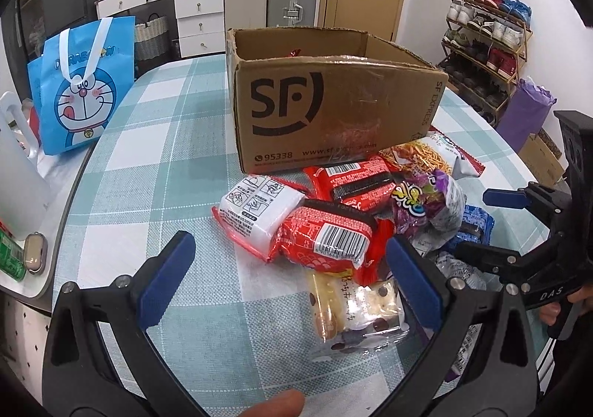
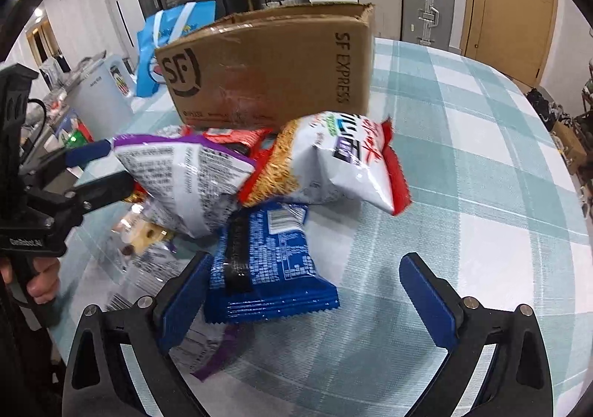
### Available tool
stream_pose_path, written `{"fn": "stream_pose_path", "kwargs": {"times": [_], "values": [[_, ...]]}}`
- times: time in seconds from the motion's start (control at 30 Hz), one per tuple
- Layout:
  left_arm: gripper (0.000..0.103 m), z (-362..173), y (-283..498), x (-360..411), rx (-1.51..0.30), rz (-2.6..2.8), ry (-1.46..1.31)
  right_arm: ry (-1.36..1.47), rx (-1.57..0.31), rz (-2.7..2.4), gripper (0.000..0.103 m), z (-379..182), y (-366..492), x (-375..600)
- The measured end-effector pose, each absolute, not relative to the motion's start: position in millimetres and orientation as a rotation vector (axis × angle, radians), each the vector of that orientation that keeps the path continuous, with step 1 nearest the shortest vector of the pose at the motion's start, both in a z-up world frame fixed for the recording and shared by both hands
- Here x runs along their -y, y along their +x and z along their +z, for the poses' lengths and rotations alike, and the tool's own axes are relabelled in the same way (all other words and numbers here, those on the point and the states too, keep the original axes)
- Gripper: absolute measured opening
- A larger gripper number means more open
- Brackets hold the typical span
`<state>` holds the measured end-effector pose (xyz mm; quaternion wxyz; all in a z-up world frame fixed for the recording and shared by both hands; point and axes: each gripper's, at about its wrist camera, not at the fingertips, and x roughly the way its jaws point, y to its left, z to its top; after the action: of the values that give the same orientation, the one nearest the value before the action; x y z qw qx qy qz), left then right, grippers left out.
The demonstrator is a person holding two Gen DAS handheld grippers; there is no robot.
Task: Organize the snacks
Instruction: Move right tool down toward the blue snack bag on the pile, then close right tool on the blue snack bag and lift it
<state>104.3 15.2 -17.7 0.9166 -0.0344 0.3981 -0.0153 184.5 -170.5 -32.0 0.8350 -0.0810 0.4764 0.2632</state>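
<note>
Checked tablecloth (image 2: 481,165) | blue packet (image 2: 267,269) touching open right gripper (image 2: 309,293)

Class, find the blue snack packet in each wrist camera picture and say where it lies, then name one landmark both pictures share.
Left wrist view: the blue snack packet is at centre right, mostly hidden behind the purple bag.
Right wrist view: the blue snack packet lies low at the centre, touching the left finger of the right gripper.
Shared landmark: the SF cardboard box behind the snack pile.
</note>
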Motion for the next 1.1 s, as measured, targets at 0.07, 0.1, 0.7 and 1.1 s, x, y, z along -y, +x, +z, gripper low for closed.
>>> {"fn": "stream_pose_path", "kwargs": {"times": [0.07,0.1,0.7,1.1], "values": [[0.103,-19,105,-14,-0.823,-0.035,-0.069,-0.172,-1.009,0.558,0.101,-32,185,173],[0.103,-20,106,-14,-0.824,-0.035,-0.067,-0.178,-1.007,0.556,0.101,-33,185,173],[0.103,-29,108,-8,-0.842,-0.045,-0.054,-0.217,-0.988,0.597,0.074,-33,177,161],[0.103,-33,110,-5,-0.850,-0.042,-0.045,-0.237,-0.937,0.648,0.044,-23,166,161]]}}
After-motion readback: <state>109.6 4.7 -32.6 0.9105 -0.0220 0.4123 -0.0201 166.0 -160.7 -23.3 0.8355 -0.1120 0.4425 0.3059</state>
